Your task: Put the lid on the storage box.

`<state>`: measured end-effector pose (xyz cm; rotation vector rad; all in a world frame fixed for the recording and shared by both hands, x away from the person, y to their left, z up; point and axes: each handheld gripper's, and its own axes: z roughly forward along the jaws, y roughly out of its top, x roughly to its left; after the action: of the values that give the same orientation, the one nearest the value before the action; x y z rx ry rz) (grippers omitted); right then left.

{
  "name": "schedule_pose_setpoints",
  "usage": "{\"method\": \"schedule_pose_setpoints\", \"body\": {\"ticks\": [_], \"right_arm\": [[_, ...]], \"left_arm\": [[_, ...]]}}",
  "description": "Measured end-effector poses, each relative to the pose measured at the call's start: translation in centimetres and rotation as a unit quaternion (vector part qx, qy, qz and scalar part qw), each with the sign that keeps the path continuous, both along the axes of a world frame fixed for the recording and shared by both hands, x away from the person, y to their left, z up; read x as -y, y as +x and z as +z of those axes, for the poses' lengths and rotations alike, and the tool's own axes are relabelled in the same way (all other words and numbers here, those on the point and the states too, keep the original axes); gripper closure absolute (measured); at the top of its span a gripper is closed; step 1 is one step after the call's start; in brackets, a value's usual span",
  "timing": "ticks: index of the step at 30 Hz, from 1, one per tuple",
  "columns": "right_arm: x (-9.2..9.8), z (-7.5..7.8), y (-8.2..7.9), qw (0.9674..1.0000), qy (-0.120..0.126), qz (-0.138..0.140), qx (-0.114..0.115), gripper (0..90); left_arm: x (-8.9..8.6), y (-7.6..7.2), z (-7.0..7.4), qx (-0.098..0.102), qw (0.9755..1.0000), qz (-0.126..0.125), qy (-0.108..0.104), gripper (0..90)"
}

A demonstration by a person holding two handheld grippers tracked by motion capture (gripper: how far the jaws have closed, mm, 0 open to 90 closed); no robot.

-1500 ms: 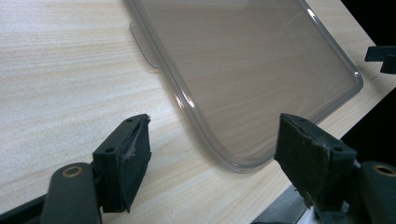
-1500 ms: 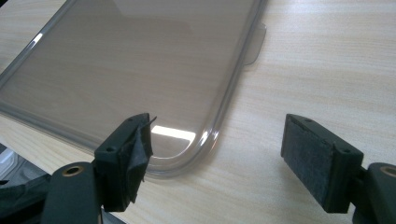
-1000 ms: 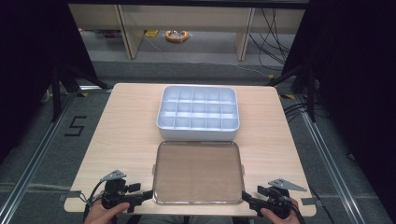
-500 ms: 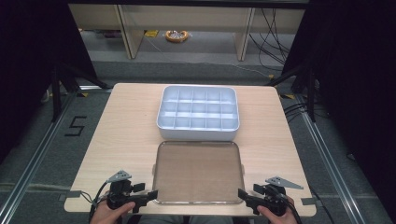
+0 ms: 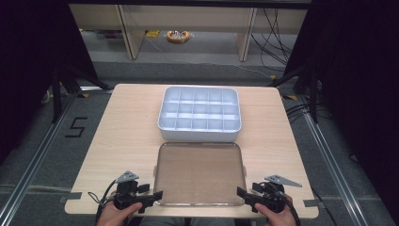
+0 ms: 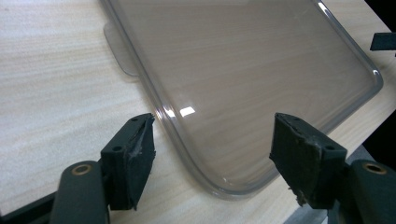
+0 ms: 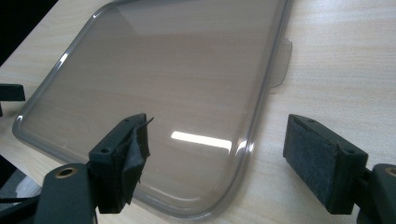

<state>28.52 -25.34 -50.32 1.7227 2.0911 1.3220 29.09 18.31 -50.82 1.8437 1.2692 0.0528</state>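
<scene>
Lid (image 5: 199, 173), clear and smoky plastic, lies flat on the desk (image 5: 122, 136) just in front of the white box (image 5: 200, 113), near the front edge. We judge it light and fairly stiff, but thin enough to flex if lifted by 1 corner, and its glossy skin looks slippery. It is a shallow rectangle with rounded corners, a raised rim and a small flat tab (image 6: 120, 51) on each short side. Its rim, or those tabs, seems the best place to take hold, with 1 grip at each side so it stays level.

Our left hand-held gripper (image 5: 159, 194) sits at the lid's near left corner, jaws apart and straddling the rim (image 6: 187, 149) without pressing it; they have just been closing a little. Our right hand-held gripper (image 5: 241, 193) stands at the near right corner, jaws apart over the rim (image 7: 243, 158), nothing pinched. Their pads (image 7: 317, 158) are dark, worn foam, which should help against the slick plastic.

The box is matte, divided into 15 square cells in 3 rows, and the desk is pale wood grain.
</scene>
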Motion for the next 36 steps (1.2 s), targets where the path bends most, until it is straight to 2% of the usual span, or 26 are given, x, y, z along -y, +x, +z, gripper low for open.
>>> {"method": "schedule_pose_setpoints", "body": {"ticks": [2, 4, 6, 8, 9, 10, 12, 14, 15, 17, 18, 21, 22, 23, 24, 25, 26, 27, 28, 29, 30, 32, 33, 34, 35, 36], "right_arm": [[-0.1, 0.2, 0.0, 0.9998, 0.011, -0.01, -0.013, 24.1], [0.1, 0.0, 0.4, 1.0, 0.001, -0.004, -0.001, 25.2], [-0.2, 0.0, 0.5, 0.9996, 0.006, -0.017, -0.023, 26.2], [-0.1, -0.2, 0.8, 0.9999, -0.001, -0.007, -0.012, 26.8], [-0.5, -0.1, 0.7, 0.9993, 0.018, -0.01, -0.032, 27.1], [-0.4, -0.6, 1.4, 0.9998, -0.005, 0.001, -0.018, 27.7], [-0.6, -0.6, 1.4, 0.9996, 0.002, 0.001, -0.028, 28.0], [-0.9, -1.0, 1.9, 0.9989, 0.031, -0.003, -0.036, 26.9], [-1.0, -0.8, 1.8, 0.997, 0.05, -0.018, -0.057, 26.7], [-0.6, -0.9, 1.8, 0.9965, 0.063, -0.021, -0.051, 26.8], [-0.8, -0.8, 1.7, 0.9931, 0.089, -0.032, -0.069, 26.7], [-0.4, -1.2, 1.6, 0.9933, 0.092, -0.035, -0.061, 33.0], [-0.4, -1.1, 1.4, 0.9909, 0.103, -0.047, -0.072, 34.6], [-0.3, -1.1, 1.3, 0.9887, 0.115, -0.053, -0.08, 36.2], [0.1, -1.5, 1.4, 0.9883, 0.127, -0.046, -0.072, 39.2], [0.1, -1.5, 1.4, 0.9883, 0.127, -0.046, -0.072, 39.2], [0.2, -1.7, 1.2, 0.978, 0.172, -0.053, -0.106, 47.5], [0.0, -2.0, 1.1, 0.9737, 0.191, -0.054, -0.111, 50.3], [-0.1, -1.8, 0.9, 0.9744, 0.183, -0.056, -0.119, 54.5], [0.1, -2.0, 1.1, 0.9866, 0.143, -0.034, -0.071, 55.8], [-0.1, -1.4, 0.8, 0.9842, 0.151, -0.037, -0.086, 58.2], [-0.1, -1.3, 0.8, 0.9859, 0.145, -0.034, -0.075, 60.9], [0.1, -1.0, 0.5, 0.9888, 0.138, -0.017, -0.054, 60.9], [0.1, -1.0, 0.5, 0.9888, 0.138, -0.017, -0.054, 60.9], [0.3, -1.1, 0.5, 0.9924, 0.12, 0.0, -0.027, 60.9], [0.1, -0.7, 0.0, 0.9901, 0.134, -0.004, -0.04, 60.9]], "left_arm": [[0.0, 0.2, 0.1, 0.002, 1.0, 0.0, 0.004, 30.8], [0.0, 0.5, 0.1, 0.0, 1.0, 0.002, 0.005, 32.3], [-0.1, 0.8, 0.0, -0.007, 0.9999, -0.001, 0.013, 33.3], [0.0, 0.9, -0.2, -0.01, 0.9999, -0.001, 0.013, 34.9], [0.3, 1.0, -0.3, -0.016, 0.9998, 0.006, 0.004, 34.9], [0.5, 1.2, -0.4, -0.022, 0.9997, 0.002, 0.007, 35.5], [0.6, 1.3, -0.5, -0.021, 0.9997, -0.002, 0.011, 36.0], [1.0, 1.5, -0.5, -0.013, 0.9998, 0.002, 0.017, 36.2], [1.1, 1.6, -0.5, -0.01, 0.9998, 0.004, 0.018, 36.4], [0.9, 1.6, -0.5, -0.007, 0.9995, -0.003, 0.031, 37.1], [1.0, 1.6, -0.5, -0.005, 0.9992, -0.005, 0.041, 37.5], [1.0, 1.5, -0.5, -0.003, 0.9991, 0.006, 0.042, 38.7], [0.8, 1.5, -0.4, -0.004, 0.999, -0.001, 0.045, 39.3], [1.1, 1.3, -0.4, -0.022, 0.9992, 0.017, 0.029, 39.8], [1.1, 1.3, -0.4, -0.022, 0.9992, 0.017, 0.029, 40.8], [0.6, 1.5, -0.5, -0.004, 0.999, -0.004, 0.045, 40.8], [0.9, 1.5, -0.5, -0.003, 0.9994, 0.005, 0.035, 41.7], [0.9, 1.5, -0.5, 0.0, 0.999, 0.003, 0.044, 41.9], [0.9, 1.5, -0.5, 0.0, 0.999, 0.003, 0.044, 41.9], [1.0, 1.4, -0.6, 0.005, 0.9988, -0.002, 0.049, 41.3], [1.0, 1.4, -0.6, 0.004, 0.9989, 0.0, 0.046, 40.8], [0.8, 1.4, -0.5, 0.004, 0.9988, -0.01, 0.049, 40.3], [0.8, 1.6, -0.6, 0.0, 0.999, -0.01, 0.044, 38.4], [0.8, 1.6, -0.6, 0.0, 0.999, -0.01, 0.044, 37.6], [0.8, 1.5, -0.5, 0.002, 0.9989, -0.015, 0.044, 37.6], [0.7, 1.5, -0.5, 0.005, 0.9984, -0.022, 0.051, 36.8]]}}
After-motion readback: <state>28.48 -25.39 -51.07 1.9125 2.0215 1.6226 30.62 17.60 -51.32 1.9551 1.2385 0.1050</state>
